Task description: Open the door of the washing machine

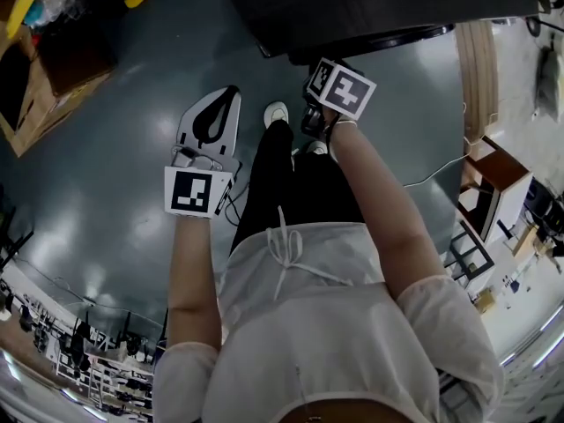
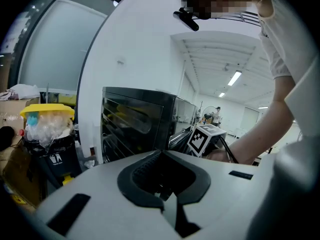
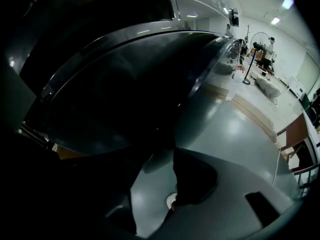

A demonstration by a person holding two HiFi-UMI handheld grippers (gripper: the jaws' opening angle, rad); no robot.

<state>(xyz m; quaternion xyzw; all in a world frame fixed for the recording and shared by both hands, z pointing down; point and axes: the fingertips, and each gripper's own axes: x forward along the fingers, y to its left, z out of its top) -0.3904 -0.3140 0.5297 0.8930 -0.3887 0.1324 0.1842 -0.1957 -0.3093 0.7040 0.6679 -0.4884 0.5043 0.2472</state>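
Glossy grey-green floor underfoot, showing again through the gap between the jaws of the right gripper. Right jaws tipped steeply down and standing part open, nothing pressed between the pads; contact between a tip and the rim impossible to judge in the dark right gripper view. Left gripper held off to the side, jaws closed tip to tip on nothing. Just ahead of the right jaws, almost at their tips: door of the washing machine, shut, bulging as a dark dome inside a bright rim; well beyond the left jaws, to their right. Likely handling: rigid, held by a latch, then swinging lightly on its hinge once freed. Dome smooth and probably slippery, a poor seat for pads, breakable under a hard knock. Better to pinch or hook the rim at the edge opposite the hinge, or a handle recess there, though neither hinge nor handle made out. Machine body heavy enough, by the look, to stay put under the pull. Count, near to far: two grippers, two shoes below the jaws, one door, one washing machine, one lidded bin beyond the left jaws to their left, one fan and one distant person far past the right jaws.
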